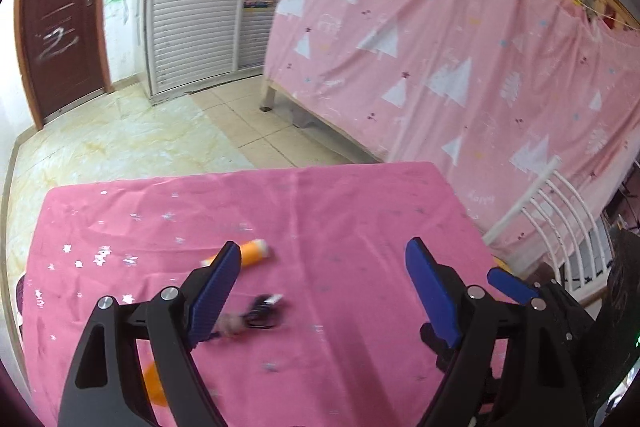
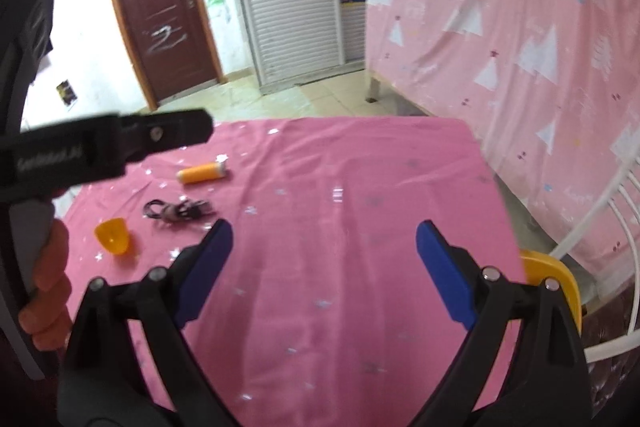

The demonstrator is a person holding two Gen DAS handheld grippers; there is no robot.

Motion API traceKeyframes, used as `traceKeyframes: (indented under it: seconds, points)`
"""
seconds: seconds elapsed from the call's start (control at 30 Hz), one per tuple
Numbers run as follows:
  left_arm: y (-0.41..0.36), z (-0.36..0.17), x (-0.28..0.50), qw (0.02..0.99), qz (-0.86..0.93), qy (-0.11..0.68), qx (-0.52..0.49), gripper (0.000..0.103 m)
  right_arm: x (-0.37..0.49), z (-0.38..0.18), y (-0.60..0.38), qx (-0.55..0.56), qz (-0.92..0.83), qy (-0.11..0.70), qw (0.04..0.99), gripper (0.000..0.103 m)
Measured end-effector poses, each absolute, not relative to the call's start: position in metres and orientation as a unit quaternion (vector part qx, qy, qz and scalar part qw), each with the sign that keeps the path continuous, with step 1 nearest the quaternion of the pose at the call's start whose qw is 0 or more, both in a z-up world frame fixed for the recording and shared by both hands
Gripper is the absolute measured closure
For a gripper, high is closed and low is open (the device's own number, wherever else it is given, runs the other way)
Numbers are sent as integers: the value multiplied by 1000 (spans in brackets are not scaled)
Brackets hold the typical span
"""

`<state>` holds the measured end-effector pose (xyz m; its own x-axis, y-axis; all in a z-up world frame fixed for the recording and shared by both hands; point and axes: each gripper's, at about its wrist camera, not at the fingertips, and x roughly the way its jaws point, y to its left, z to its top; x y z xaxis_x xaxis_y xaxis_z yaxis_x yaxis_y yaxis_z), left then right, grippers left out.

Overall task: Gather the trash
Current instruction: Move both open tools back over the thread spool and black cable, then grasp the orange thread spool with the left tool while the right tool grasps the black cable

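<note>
With your left gripper (image 1: 322,247) spread wide and empty above the black tangle (image 1: 260,311) on the pink tablecloth (image 1: 360,219), lower squarely so both pads straddle it before closing; your right gripper (image 2: 324,227) hangs wide, empty.

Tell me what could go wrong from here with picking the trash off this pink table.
The black cord tangle is loose and loopy, so it may snag or slip from the open left hand-held gripper above it. The orange tube lies on its side and could roll if nudged. The tablecloth is wrinkled and could bunch up.
</note>
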<state>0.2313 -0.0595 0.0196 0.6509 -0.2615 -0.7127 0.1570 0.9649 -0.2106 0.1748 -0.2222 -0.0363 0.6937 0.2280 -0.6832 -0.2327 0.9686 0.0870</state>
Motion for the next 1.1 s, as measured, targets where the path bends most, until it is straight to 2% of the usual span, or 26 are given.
traceKeyframes:
  seconds: [0.33, 0.63, 0.67, 0.8, 1.1]
  points:
    - [-6, -9, 270, 890, -68, 450, -33, 25, 186, -43, -170, -13, 196, 382, 903, 14]
    - [-1, -36, 295, 874, -79, 479, 7, 25, 196, -48, -144, -30, 208, 392, 896, 12]
    - [-4, -38, 297, 873, -83, 480, 13, 27, 197, -48, -144, -30, 207, 393, 896, 11]
    - [-15, -45, 307, 864, -90, 494, 36, 60, 202, -49, -142, -34, 205, 396, 894, 11]
    - [-22, -45, 302, 857, -120, 494, 78, 67, 206, -53, -133, -44, 211, 402, 890, 11]
